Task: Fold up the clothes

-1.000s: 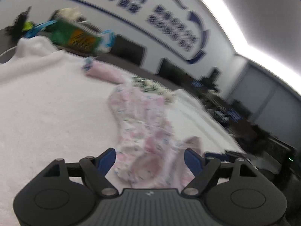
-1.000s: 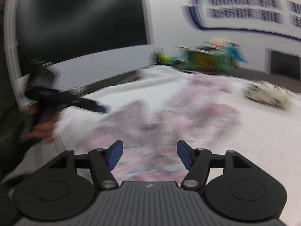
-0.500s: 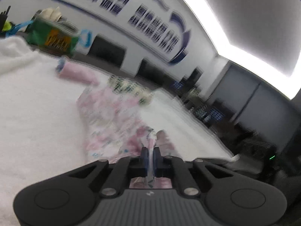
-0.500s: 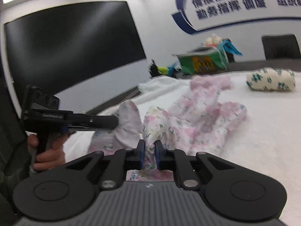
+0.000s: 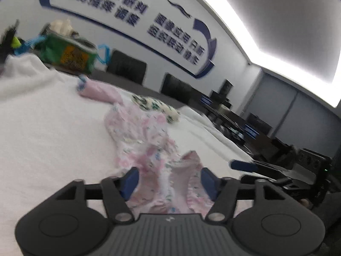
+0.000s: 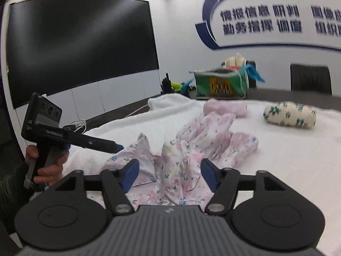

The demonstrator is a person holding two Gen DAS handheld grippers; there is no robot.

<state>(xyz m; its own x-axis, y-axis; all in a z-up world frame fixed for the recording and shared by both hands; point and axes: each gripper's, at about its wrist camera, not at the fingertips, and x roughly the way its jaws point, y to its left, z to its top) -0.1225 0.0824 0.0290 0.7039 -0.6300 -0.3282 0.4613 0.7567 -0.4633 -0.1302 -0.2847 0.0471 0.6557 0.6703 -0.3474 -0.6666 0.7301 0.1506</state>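
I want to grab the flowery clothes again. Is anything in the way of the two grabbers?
Nothing visible. The flowery garment lies crumpled right between the open left gripper and open right gripper, whose jaws have just opened off it.

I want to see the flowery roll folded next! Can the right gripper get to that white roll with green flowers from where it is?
Probably yes. The right gripper, jaws just opened, holds nothing. The white roll with green flowers lies apart on the white cover, with bare cover leading to it; only the crumpled pink floral garment lies closer.
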